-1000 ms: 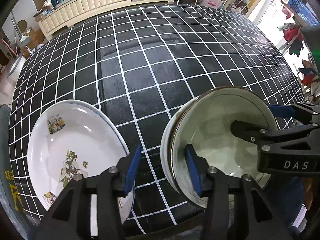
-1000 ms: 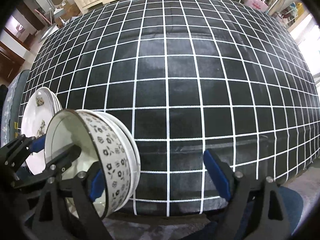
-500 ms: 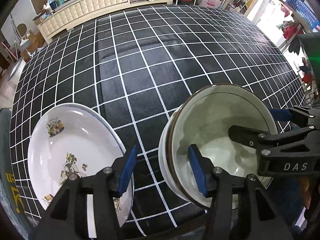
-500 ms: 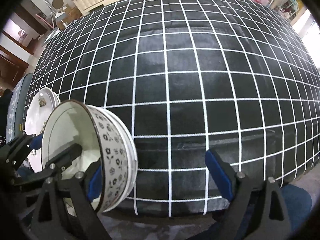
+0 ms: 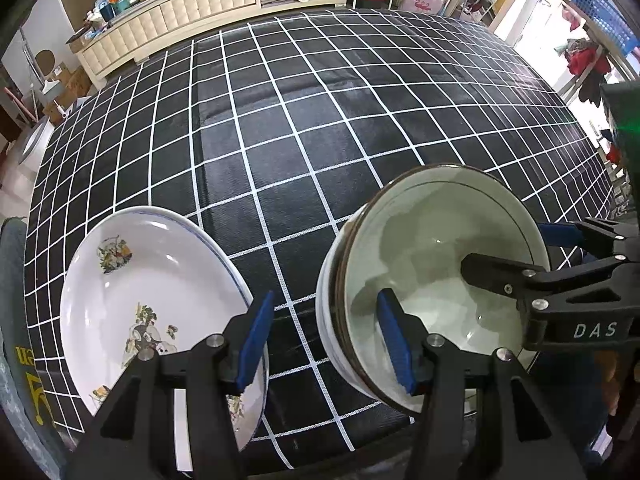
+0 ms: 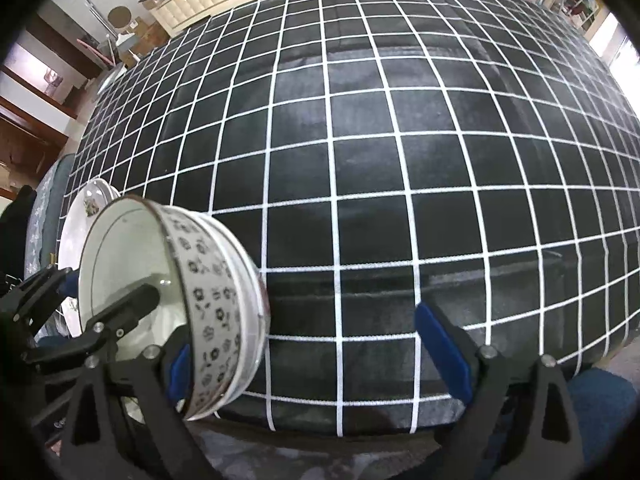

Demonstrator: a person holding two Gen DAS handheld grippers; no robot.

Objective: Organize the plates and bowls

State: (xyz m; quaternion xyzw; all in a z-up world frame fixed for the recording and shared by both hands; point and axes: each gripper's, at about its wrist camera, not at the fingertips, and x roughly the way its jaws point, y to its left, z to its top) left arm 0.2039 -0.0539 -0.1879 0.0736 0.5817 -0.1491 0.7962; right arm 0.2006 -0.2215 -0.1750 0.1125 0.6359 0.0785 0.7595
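**Mei:** Porcelain first, on the left: the floral plates [image 5: 152,304] lie as a stack at the near left edge of the desk [image 5: 304,128], one blue-lined rim showing under the top one. That pile looks finished to me.

**Jon:** And the left hand-held gripper [image 5: 326,340]?

**Mei:** It hovers over the bare strip of checked cloth between plates and bowls, jaws partly apart with nothing between them. One blue pad overlaps the plate rim in the view and the other overlaps the bowl, but I cannot tell if either touches.

**Jon:** Then the bowls.

**Mei:** The nested bowls [image 5: 440,276] sit at the near edge, right of the plates and apart from them. The top one is white inside with a thin dark line at the rim; from the right wrist view its outer wall [image 6: 208,304] carries small black flowers, and wider white rims show beneath it.

**Jon:** So stacking is done?

**Mei:** I judge it nearly so: like is with like, two piles side by side. The right hand-held gripper [image 6: 308,352] is opening wide. One finger [image 5: 504,280] reaches over the bowl's hollow, and the far pad [image 6: 444,352] stands well clear over bare cloth, so nothing is pinched. What is left, I'd guess, is drawing both tools away.
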